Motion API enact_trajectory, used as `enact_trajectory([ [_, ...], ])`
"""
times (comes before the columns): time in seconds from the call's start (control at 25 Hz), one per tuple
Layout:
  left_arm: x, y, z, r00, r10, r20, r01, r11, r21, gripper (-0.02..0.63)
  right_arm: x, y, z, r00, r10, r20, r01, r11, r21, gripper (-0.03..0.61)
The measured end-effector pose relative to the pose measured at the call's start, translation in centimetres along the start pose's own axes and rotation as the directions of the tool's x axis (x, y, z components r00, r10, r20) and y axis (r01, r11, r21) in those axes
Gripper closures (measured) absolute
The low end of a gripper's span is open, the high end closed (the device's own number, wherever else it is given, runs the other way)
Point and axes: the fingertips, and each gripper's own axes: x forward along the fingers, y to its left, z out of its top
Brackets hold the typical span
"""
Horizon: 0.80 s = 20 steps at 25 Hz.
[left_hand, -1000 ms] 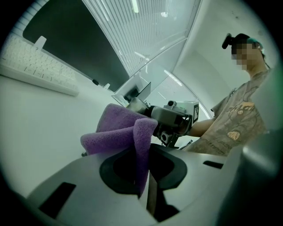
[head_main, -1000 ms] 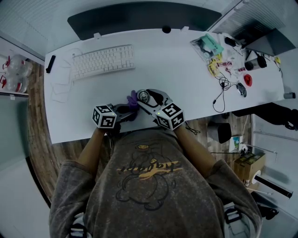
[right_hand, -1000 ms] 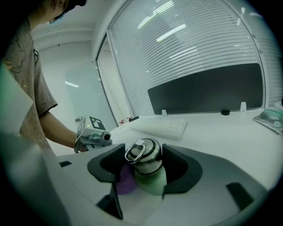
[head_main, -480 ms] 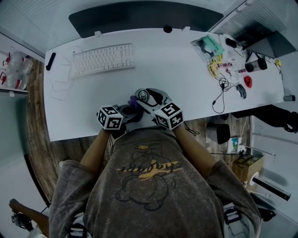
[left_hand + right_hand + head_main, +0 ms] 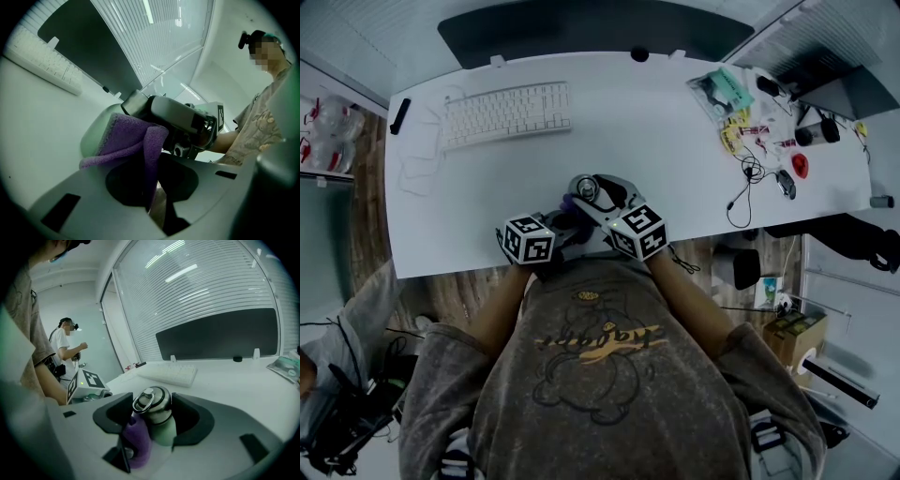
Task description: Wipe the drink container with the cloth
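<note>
The drink container [image 5: 162,427] is a pale green bottle with a steel lid and ring. It stands near the white table's [image 5: 656,150] front edge. My right gripper [image 5: 152,420] is shut on it, one jaw on each side of its neck. In the head view the bottle [image 5: 591,192] shows between the two grippers. My left gripper [image 5: 150,185] is shut on a purple cloth [image 5: 126,138], which lies against the bottle's [image 5: 93,136] side. The cloth [image 5: 136,439] also shows beside the bottle in the right gripper view. In the head view the left gripper [image 5: 561,223] sits just left of the right gripper [image 5: 598,202].
A white keyboard [image 5: 506,112] lies at the back left, and a dark monitor [image 5: 591,33] stands behind it. Cables and small items [image 5: 750,103] crowd the right end of the table. A second person [image 5: 65,348] stands off to the left.
My left gripper has moved right with the cloth, closer to the bottle. The right gripper and bottle have stayed put. A person's sleeve has come into the head view's lower left.
</note>
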Motion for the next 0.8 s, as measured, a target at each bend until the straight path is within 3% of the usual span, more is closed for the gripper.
enact_trajectory([
  [0.36, 1.2, -0.3, -0.1, 1.0, 0.013, 0.019, -0.013, 1.0, -0.024, 0.557, 0.0, 0.1, 0.0, 1.0, 0.001, -0.008, -0.001, 1.0, -0.01, 0.318],
  [0.8, 3.6, -0.6, 0.3, 0.994, 0.032, 0.103, -0.023, 0.996, -0.092, 0.557, 0.0, 0.0, 0.0, 1.0, -0.003, -0.017, 0.003, 1.0, -0.014, 0.319],
])
